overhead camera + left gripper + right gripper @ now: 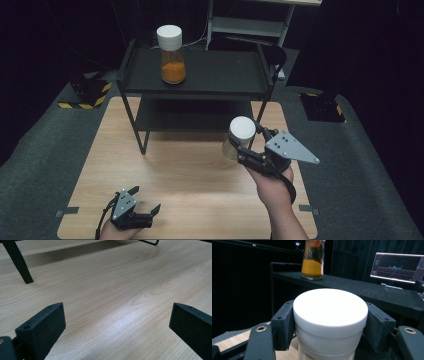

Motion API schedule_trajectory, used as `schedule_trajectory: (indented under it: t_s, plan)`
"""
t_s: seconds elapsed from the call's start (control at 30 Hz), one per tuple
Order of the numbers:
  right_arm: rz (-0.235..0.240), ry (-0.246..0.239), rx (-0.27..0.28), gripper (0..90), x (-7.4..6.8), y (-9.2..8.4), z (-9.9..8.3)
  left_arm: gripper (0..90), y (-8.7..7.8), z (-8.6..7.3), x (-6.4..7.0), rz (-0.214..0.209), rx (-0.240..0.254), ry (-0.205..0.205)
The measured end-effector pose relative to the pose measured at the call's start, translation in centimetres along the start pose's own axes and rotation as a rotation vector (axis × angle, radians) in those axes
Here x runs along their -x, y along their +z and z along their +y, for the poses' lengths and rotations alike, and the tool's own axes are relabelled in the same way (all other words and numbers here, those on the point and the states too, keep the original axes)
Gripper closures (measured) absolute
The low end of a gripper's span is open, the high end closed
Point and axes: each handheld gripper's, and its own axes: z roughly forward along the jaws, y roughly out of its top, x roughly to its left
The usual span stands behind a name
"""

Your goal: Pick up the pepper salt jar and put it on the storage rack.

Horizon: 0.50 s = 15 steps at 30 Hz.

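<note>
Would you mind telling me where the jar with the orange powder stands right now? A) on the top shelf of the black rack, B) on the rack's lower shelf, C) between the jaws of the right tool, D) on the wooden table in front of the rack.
A: the jar with the orange powder stands upright on the top shelf of the black rack, while the right tool grips a different white-lidded jar.

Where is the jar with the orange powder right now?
The clear white-lidded jar of orange powder stands upright on the left part of the black metal shelf's top tier in the high view, behind the wooden table.
</note>
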Motion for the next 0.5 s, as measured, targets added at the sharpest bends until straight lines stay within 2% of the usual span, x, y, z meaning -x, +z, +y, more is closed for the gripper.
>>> schedule_trajectory:
  t_s: [0.3, 0.47, 0.5]
  plan:
    - [0.02, 0.012, 0.016, 33.8, 0.9, 1.3, 2.9, 0.9, 0.0, -0.1, 0.1, 0.003, 0.004, 0.0]
    - [0.013, 0.004, 0.023, 33.8, 1.1, 1.8, 4.1, 0.9, 0.0, -0.1, 0.1, 0.001, 0.005, 0.003]
    - [0.006, 0.004, 0.026, 33.8, 1.2, 2.1, 4.8, 0.9, 0.0, -0.1, 0.1, 0.001, 0.004, 0.003]
